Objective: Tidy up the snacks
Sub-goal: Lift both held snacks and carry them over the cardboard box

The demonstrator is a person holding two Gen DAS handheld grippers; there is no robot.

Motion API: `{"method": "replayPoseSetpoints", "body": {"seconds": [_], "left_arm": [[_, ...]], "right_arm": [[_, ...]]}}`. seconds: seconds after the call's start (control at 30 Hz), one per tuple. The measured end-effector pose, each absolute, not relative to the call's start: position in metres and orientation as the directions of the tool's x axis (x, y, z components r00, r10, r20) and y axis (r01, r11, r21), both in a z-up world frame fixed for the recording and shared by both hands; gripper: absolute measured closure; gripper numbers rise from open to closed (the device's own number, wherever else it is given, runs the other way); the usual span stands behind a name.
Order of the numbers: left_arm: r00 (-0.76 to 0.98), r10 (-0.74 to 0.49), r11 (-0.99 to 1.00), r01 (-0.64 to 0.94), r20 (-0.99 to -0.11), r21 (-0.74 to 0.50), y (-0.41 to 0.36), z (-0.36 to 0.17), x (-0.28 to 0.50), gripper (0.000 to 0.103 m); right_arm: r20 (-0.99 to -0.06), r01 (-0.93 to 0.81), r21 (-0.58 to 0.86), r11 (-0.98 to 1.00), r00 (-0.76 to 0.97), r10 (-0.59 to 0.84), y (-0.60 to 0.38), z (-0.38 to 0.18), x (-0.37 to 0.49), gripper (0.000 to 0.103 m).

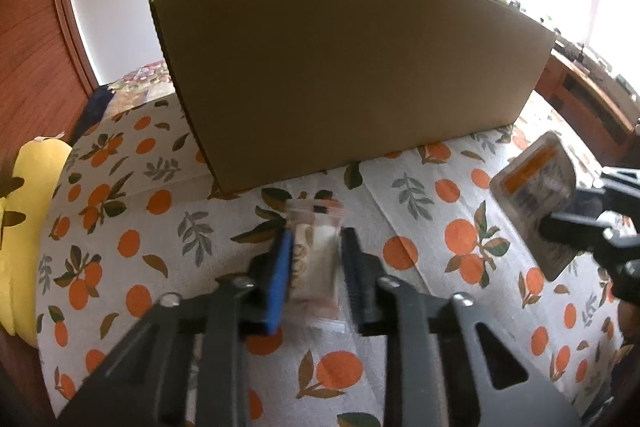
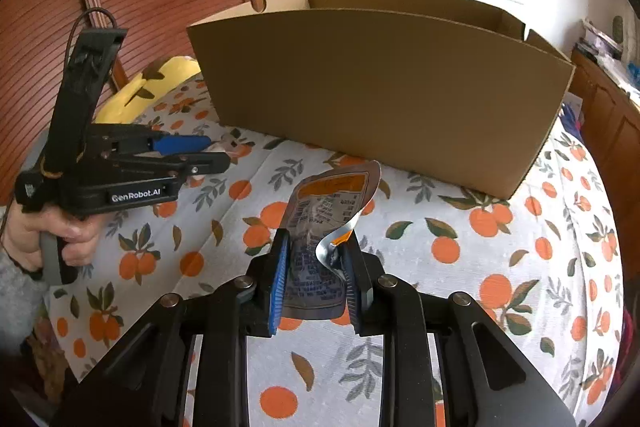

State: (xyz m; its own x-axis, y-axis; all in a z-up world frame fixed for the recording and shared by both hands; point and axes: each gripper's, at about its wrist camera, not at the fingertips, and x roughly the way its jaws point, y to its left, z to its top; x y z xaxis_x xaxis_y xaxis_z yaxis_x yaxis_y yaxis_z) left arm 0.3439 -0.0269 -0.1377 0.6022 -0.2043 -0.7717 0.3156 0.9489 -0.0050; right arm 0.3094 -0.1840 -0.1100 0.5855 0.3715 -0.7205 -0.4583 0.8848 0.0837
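Left gripper (image 1: 316,267) clamps white snack packet (image 1: 316,255) on tablecloth (image 1: 120,227); right gripper (image 2: 316,275) grips silver pouch (image 2: 324,227) near cardboard box (image 2: 380,87).

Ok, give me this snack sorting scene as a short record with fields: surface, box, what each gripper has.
surface: tablecloth printed with oranges
box: open cardboard box, upright at the far side of the cloth
left gripper: shut on a small white snack packet lying on the cloth
right gripper: shut on a silver and orange pouch, lifted off the cloth
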Motion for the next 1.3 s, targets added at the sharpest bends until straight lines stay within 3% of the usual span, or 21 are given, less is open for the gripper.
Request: {"method": "replayPoseSetpoints", "body": {"seconds": [0.23, 0.7, 1.3], "left_arm": [[0.626, -0.208, 0.949, 0.314, -0.752, -0.001, -0.026, -0.127, 0.329, 0.084], [0.751, -0.281, 0.937, 0.348, -0.598, -0.004, -0.035, -0.039, 0.308, 0.084], [0.801, -0.296, 0.94, 0.341, -0.52, -0.009, -0.045, -0.001, 0.366, 0.084]], "right_arm": [[-0.713, -0.446, 0.075, 0.892, 0.602, 0.361, -0.189, -0.102, 0.309, 0.08], [-0.656, -0.436, 0.066, 0.897, 0.658, 0.369, -0.2, -0.061, 0.305, 0.08], [-0.571, -0.454, 0.013, 0.891, 0.728, 0.379, -0.204, -0.007, 0.344, 0.08]]}}
